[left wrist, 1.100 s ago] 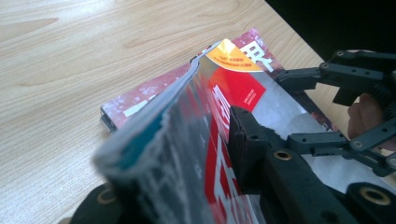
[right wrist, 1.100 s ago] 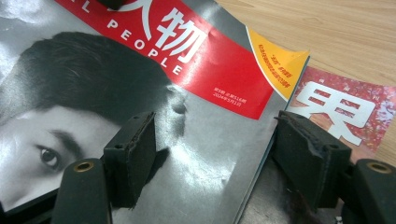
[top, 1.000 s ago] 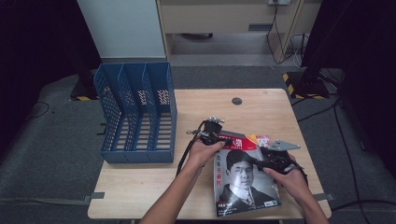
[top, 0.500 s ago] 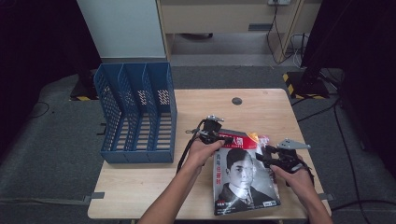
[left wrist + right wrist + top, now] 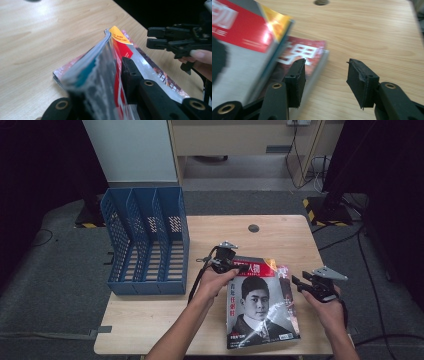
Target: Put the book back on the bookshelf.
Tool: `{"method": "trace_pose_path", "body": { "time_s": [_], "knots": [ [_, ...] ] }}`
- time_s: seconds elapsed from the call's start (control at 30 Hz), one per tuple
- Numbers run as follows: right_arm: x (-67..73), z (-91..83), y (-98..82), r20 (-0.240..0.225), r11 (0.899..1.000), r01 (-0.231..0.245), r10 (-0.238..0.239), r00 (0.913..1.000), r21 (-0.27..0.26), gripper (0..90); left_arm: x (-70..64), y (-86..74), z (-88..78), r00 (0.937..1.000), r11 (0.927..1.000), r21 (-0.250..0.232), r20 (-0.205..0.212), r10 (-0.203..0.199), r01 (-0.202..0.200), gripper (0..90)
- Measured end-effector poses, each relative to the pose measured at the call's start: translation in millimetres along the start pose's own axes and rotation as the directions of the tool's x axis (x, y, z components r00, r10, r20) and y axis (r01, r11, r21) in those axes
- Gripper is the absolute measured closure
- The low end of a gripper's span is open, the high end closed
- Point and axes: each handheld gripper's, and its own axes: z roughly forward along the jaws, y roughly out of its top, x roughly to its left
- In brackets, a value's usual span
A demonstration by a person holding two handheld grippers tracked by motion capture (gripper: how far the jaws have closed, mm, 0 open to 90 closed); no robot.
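Left claw (image 5: 239, 267): clamped on the top edge of the upper magazine (image 5: 260, 307), whose cover and pages sit pinched between the jaws in the left gripper view; that edge is lifted off the magazine underneath.
Right claw (image 5: 298, 283): holding nothing; its jaws have just been closing and stand part-way apart, with bare wood between them in the right gripper view, just off the right edge of the stack.
Upper magazine: portrait cover, red masthead, lying at the front right of the bench (image 5: 150, 320), top edge raised, bottom edge resting down.
Lower magazine (image 5: 285, 282): flat beneath, its right strip showing; leave it where it lies.
Blue file rack (image 5: 145, 240): three slots, at the bench's left, well apart from the stack; likely where the magazine goes.
Your grip: keep your left squeeze firm, since glossy pages slide.
Your next move: bring your right claw to the raised magazine's free right edge alone, not the lower copy.
Watch for: the spine sagging, so lift both sides together.
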Motion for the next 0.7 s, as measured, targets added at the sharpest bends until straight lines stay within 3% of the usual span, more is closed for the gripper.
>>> {"method": "trace_pose_path", "body": {
  "time_s": [0.03, 0.13, 0.33, 0.7],
  "knots": [
    [-3.8, -0.1, -1.0, 0.031, 1.0, -0.001, 0.001, 0.9995, 0.007, 48.4, -0.4, 1.0, -2.6, 1.0, 1.0, -0.007, 0.0, 0.002, -0.002, 82.2],
    [-5.7, 1.3, -3.0, 0.054, 1.0, -0.006, 0.004, 0.9985, 0.024, 48.4, -2.8, 6.0, -12.5, 0.9999, 0.9996, -0.026, -0.003, 0.012, -0.012, 82.9],
    [-4.9, 2.8, -5.6, 0.053, 0.999, 0.013, -0.015, 0.9985, 0.044, 48.2, -7.6, 16.5, -29.0, 0.9996, 0.9977, -0.061, 0.007, 0.029, -0.028, 85.2],
    [-7.4, 5.4, -9.6, 0.068, 0.998, -0.003, -0.002, 0.9977, 0.065, 48.3, -12.8, 33.4, -55.6, 0.9993, 0.9909, -0.13, 0.013, 0.035, -0.033, 86.0]
  ]
}}
